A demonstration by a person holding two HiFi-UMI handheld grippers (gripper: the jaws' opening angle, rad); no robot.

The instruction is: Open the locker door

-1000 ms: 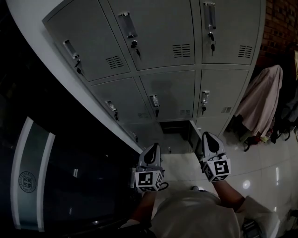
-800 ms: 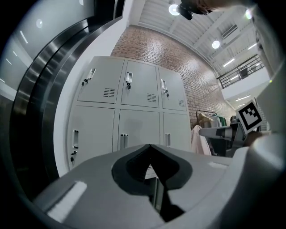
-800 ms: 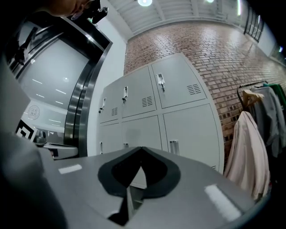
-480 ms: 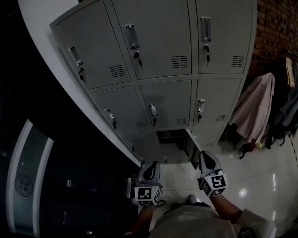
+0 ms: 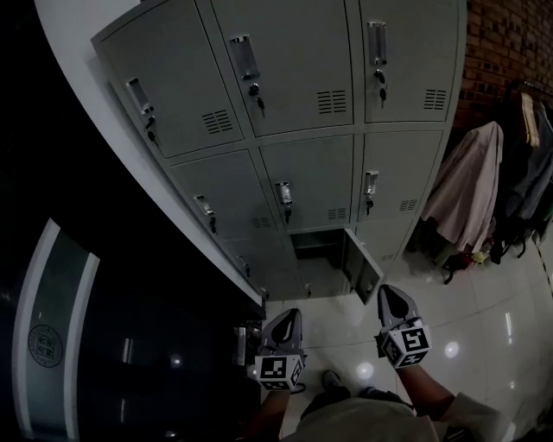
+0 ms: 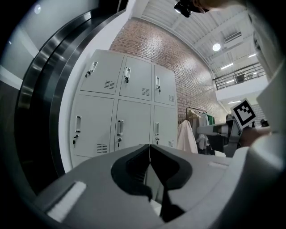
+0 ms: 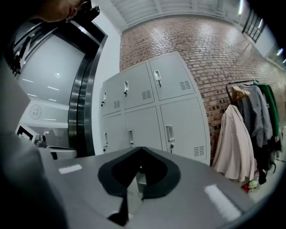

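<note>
Nine grey lockers [image 5: 302, 104] stand in three rows against a brick wall [image 5: 510, 34], over a glossy pale floor [image 5: 484, 337]. Coats [image 5: 467, 186] hang on a rack to their right, and a dark curved panel [image 5: 104, 328] fills the left. Only the head view shows the bottom row: the middle locker's door [image 5: 361, 266] stands open, swung out at the opening's right, well apart from both grippers. Below it the left gripper [image 5: 287, 318] and the right gripper [image 5: 391, 295] hover above the floor, each with its fingers pressed together on nothing. Both gripper views hide that bottom row behind their own bodies, yet show the ribbed ceiling [image 7: 178, 9] and a lamp [image 6: 216, 46].
</note>
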